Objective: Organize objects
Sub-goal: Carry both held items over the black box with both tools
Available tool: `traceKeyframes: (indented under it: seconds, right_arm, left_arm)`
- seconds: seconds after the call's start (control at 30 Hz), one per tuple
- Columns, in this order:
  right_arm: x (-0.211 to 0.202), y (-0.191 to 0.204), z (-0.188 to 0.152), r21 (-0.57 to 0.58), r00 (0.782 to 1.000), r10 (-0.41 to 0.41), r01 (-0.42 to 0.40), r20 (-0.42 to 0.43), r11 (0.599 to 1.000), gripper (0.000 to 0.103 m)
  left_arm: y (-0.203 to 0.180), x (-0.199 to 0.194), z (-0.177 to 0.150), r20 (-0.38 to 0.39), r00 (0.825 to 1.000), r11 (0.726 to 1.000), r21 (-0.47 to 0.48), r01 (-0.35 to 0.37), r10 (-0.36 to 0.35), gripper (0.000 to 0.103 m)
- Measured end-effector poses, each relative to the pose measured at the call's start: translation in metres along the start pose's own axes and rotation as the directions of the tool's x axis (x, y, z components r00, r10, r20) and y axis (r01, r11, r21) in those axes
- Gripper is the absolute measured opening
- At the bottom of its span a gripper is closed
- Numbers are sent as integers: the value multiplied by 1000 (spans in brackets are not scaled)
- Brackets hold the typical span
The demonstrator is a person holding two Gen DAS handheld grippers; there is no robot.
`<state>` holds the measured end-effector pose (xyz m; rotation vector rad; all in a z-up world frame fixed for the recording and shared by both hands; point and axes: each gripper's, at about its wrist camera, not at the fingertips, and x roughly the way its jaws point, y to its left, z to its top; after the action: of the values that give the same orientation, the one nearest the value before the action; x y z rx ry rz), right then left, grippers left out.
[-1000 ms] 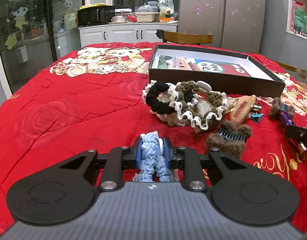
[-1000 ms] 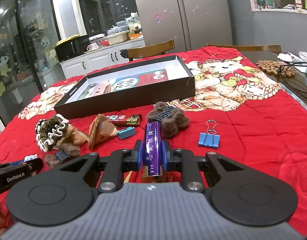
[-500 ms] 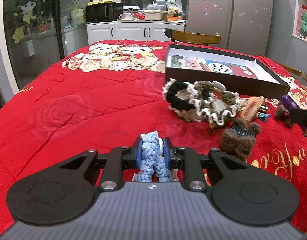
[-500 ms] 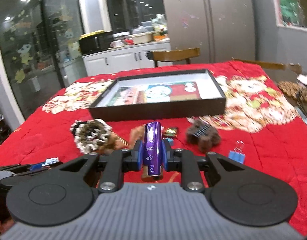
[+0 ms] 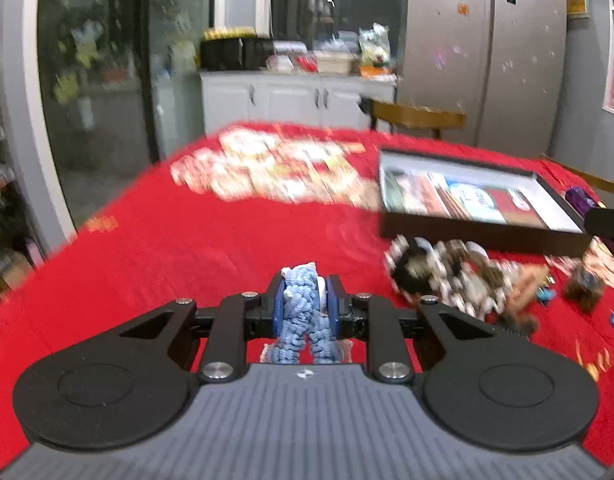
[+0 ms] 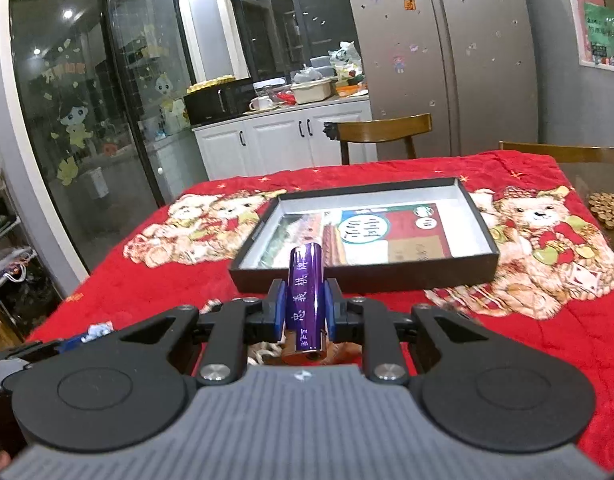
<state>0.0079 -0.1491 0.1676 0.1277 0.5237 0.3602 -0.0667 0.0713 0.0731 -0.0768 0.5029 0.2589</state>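
Left claw (image 5: 305, 306) is clamped on a blue crocheted scrunchie (image 5: 303, 316); right claw (image 6: 305, 310) pinches a purple tube (image 6: 305, 298), near the black box (image 6: 367, 236) on the bench's red cloth (image 6: 507, 340).

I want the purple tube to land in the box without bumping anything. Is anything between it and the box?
Nothing visible is. The right gripper holds the purple tube clamped, pointing at the black box; only its near wall lies ahead, and the box holds just a printed card.
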Motion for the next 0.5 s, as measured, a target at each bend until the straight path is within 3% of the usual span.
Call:
traceKeyframes:
  seconds: [0.2,0.33,0.5]
  right_arm:
    - [1,10,30,-8,999,36,-35,9,999,23]
    - [1,13,54,-15,998,32,-31,61,999,23]
    - [12,6,84,10,995,33,-34,92,999,23]
  left_arm:
    - [9,-25,46,88,995,999,-4,38,-37,25]
    - [3,-29,84,126,990,998,13,68,-69,25]
    - [-13,-17,124,116,980,986,9,165,-165,25]
